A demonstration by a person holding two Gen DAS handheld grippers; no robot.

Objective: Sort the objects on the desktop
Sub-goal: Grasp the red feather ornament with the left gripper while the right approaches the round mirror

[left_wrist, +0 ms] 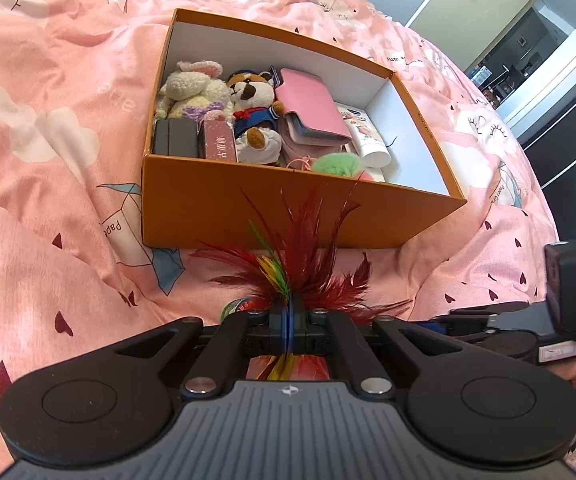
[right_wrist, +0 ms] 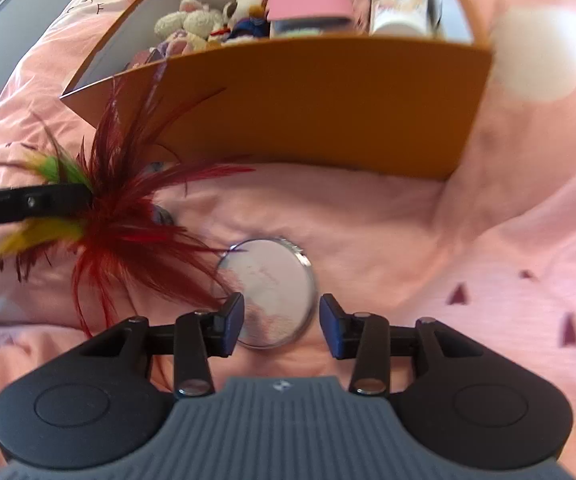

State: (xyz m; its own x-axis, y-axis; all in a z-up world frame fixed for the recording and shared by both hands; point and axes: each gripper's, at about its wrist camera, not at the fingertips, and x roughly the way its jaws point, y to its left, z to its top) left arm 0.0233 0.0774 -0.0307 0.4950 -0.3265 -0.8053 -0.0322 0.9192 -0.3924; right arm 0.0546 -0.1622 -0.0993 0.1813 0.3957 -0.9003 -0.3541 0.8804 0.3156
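My left gripper [left_wrist: 291, 320] is shut on a feather shuttlecock [left_wrist: 307, 264] with dark red, green and yellow feathers, held just in front of the orange box [left_wrist: 248, 212]. It also shows in the right wrist view [right_wrist: 128, 208], at the left. My right gripper [right_wrist: 282, 322] is open, its pads on either side of a round silver mirror [right_wrist: 272, 292] that lies flat on the pink bedcover. The box [right_wrist: 327, 104] holds plush toys [left_wrist: 224, 96], a pink wallet [left_wrist: 311, 108], a white tube [left_wrist: 367, 136] and small boxes.
The pink printed bedcover [left_wrist: 68, 160] is rumpled around the box. A door and a dark room [left_wrist: 527, 60] lie at the far right. The right gripper's body [left_wrist: 567, 292] shows at the right edge of the left wrist view.
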